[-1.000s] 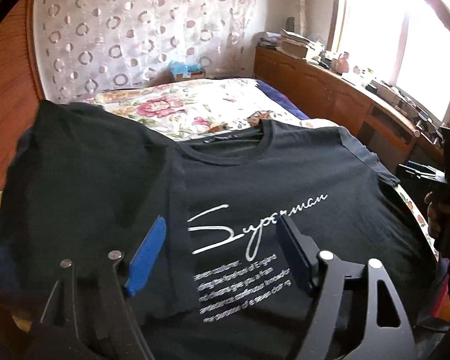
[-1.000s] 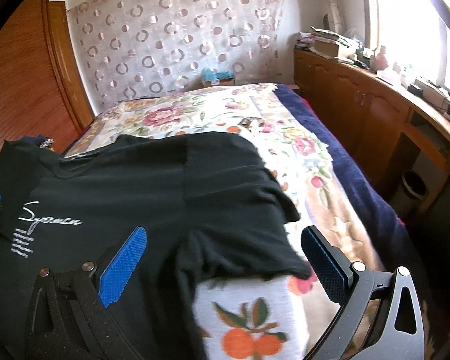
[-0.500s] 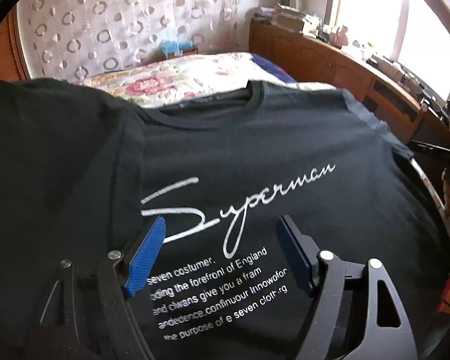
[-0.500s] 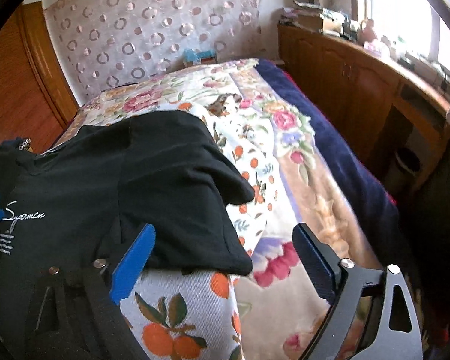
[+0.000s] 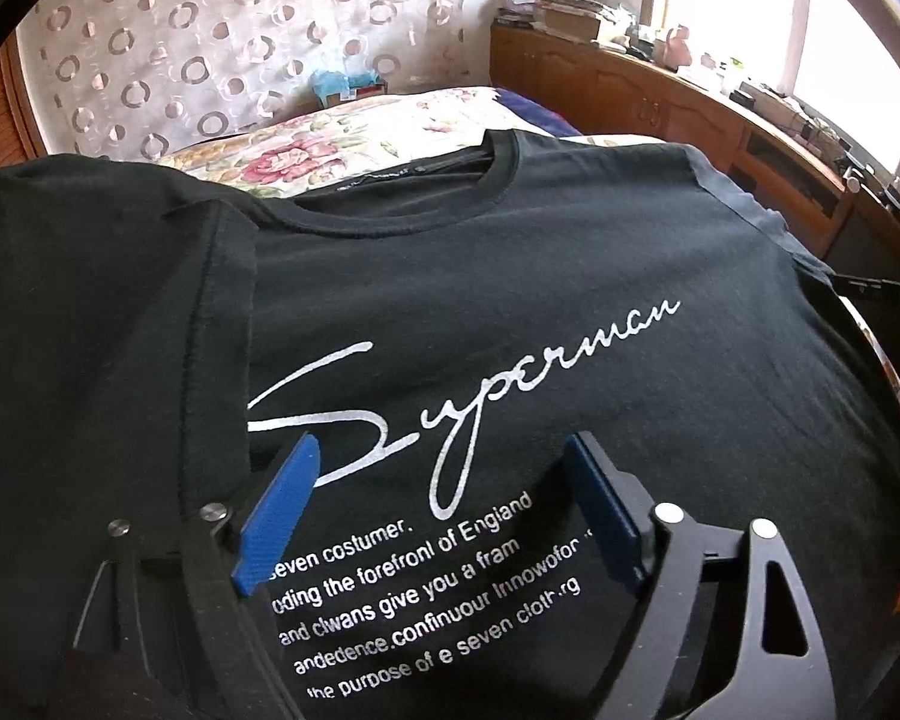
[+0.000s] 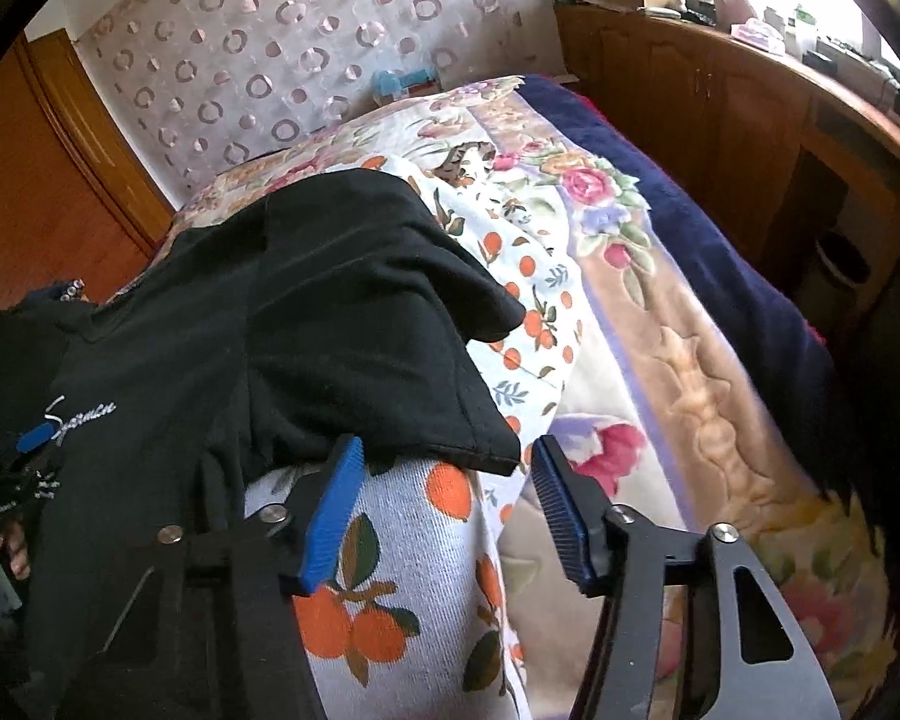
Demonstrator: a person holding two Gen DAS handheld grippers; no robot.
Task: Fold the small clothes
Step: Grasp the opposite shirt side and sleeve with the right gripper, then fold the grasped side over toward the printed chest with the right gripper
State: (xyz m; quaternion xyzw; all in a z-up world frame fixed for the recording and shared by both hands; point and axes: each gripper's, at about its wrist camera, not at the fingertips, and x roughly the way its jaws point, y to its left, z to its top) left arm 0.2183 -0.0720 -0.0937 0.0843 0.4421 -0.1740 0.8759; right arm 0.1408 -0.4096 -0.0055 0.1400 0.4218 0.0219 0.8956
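Note:
A black T-shirt [image 5: 570, 276] with white "Superman" script lies face up on the bed. Its left side is folded over the chest, the fold edge running beside the print. My left gripper [image 5: 441, 507] is open, its blue pads straddling the printed text just above the cloth. In the right wrist view the shirt [image 6: 306, 324] lies at left with its right sleeve [image 6: 426, 378] spread out. My right gripper [image 6: 447, 504] is open, its pads either side of the sleeve's hem corner, holding nothing.
An orange-print white cloth [image 6: 402, 570] lies under the sleeve on the floral bedspread [image 6: 630, 312]. A wooden cabinet [image 6: 750, 120] with clutter on top runs along the right, under the window. A wooden wardrobe [image 6: 42, 192] stands at left.
The left gripper has moved forward over the shirt's print, having let go of the folded left side. The right gripper has closed in on the right sleeve's hem and its jaws have narrowed.

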